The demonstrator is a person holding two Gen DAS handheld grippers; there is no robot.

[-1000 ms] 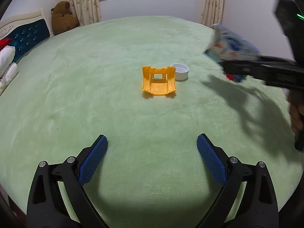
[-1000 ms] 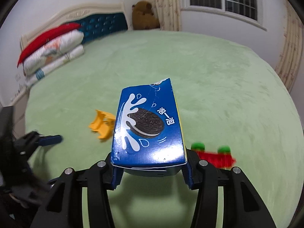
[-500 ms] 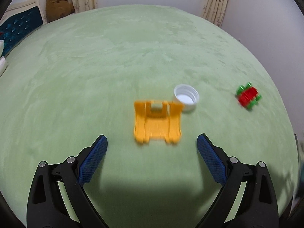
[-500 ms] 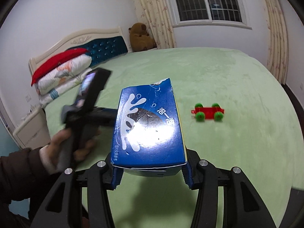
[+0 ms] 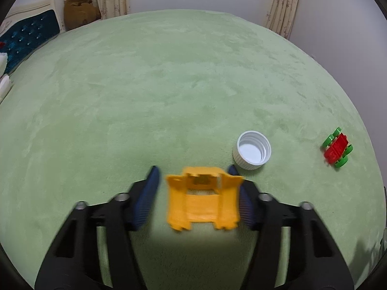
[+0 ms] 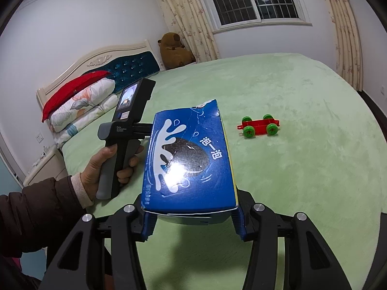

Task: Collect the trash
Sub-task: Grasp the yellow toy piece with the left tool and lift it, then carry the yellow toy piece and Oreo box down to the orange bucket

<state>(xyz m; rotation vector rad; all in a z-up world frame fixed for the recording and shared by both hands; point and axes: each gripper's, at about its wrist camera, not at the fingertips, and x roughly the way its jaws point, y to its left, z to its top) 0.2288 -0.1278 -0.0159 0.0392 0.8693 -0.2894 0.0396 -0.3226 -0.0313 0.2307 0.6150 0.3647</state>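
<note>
- Left wrist view: our left claw (image 5: pixel 196 199) is closing around the yellow plastic piece (image 5: pixel 202 204) on the green bed (image 5: pixel 169 84); next, we clamp and lift.
- Right claw (image 6: pixel 193 224) stays clenched on the blue cookie box (image 6: pixel 188 159).

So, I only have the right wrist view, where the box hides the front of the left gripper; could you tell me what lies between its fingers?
Observer: A yellow plastic piece lies on the green blanket between the fingers of the left gripper, whose jaws are closing.
Operator: Are the pads on it?
Observer: One pad looks against its edge, but a gap shows at the other; the picture is blurred.
Operator: Is anything else close by?
Observer: A white bottle cap sits open side up just beyond the piece, hidden from you by the box clamped in the right gripper.
</note>
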